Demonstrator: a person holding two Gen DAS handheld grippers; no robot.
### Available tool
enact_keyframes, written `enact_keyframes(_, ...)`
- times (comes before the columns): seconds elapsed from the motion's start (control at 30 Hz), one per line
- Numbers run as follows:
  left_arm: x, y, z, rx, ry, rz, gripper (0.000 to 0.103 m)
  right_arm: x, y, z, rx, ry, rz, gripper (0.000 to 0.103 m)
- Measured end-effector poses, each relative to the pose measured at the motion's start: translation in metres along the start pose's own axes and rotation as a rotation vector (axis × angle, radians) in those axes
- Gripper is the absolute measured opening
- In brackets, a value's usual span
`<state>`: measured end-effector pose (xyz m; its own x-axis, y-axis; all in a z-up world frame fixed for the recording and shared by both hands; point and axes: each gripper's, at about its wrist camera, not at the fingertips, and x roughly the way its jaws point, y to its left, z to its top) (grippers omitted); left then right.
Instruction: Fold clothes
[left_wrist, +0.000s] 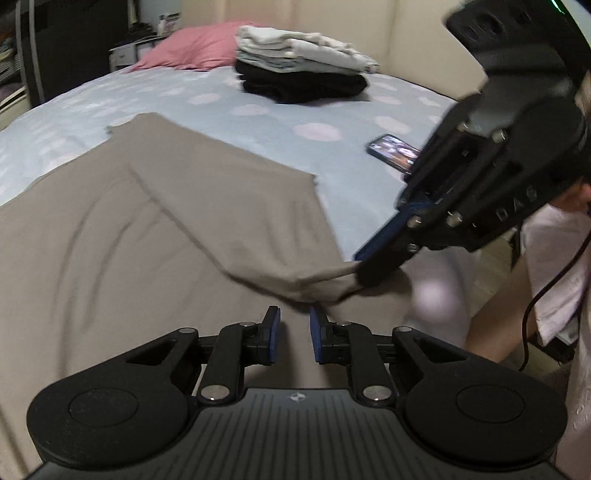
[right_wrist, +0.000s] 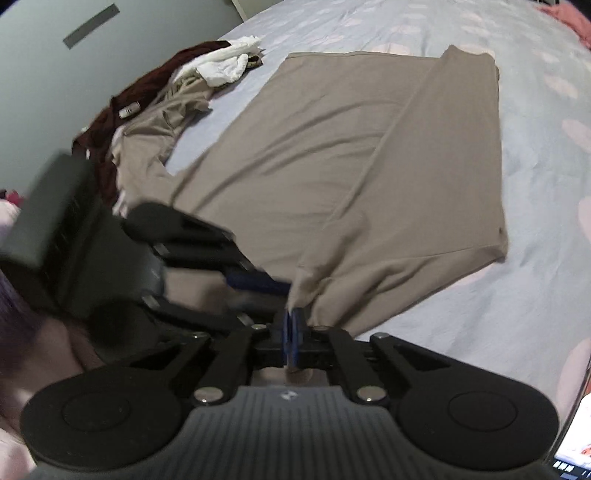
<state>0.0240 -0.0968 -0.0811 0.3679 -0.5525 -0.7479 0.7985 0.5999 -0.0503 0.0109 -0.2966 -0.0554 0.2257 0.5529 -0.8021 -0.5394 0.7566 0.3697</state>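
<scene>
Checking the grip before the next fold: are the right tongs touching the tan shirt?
Touching. The right wrist view shows the right tongs shut on a bunched corner of the tan shirt.

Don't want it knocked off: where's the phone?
In the left wrist view, the phone lies on the bedsheet, right of the tan shirt, beside the right gripper.

Pale blue bedsheet (left_wrist: 258, 110) with pink blotches fills the room; cream padded headboard (left_wrist: 417, 44) far back, dark shelving (left_wrist: 74, 48) far left.

A home bedroom: bed (left_wrist: 258, 110) with patterned sheet, pink pillow (left_wrist: 192, 50), stacked laundry (left_wrist: 299, 62).
</scene>
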Motion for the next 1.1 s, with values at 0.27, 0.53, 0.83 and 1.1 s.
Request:
enact_keyframes(0.27, 0.011, -0.038, -0.009, 0.068, -0.016, -0.121, 0.013, 0.019, 0.009, -0.003, 0.02, 0.093, -0.02, 0.003)
enact_keyframes(0.53, 0.01, -0.058, -0.022, 0.09, 0.006, -0.168, 0.009, 0.036, 0.001, -0.014, 0.066, 0.185, 0.0, 0.023)
enact_keyframes(0.83, -0.013, -0.06, -0.038, 0.062, 0.069, -0.172, 0.009, 0.006, 0.0, -0.009, 0.095, 0.107, -0.025, 0.029)
enact_keyframes(1.1, -0.041, -0.045, -0.045, -0.032, 0.125, -0.063, 0.009, 0.033, 0.003, -0.019, 0.037, 0.193, -0.038, 0.012)
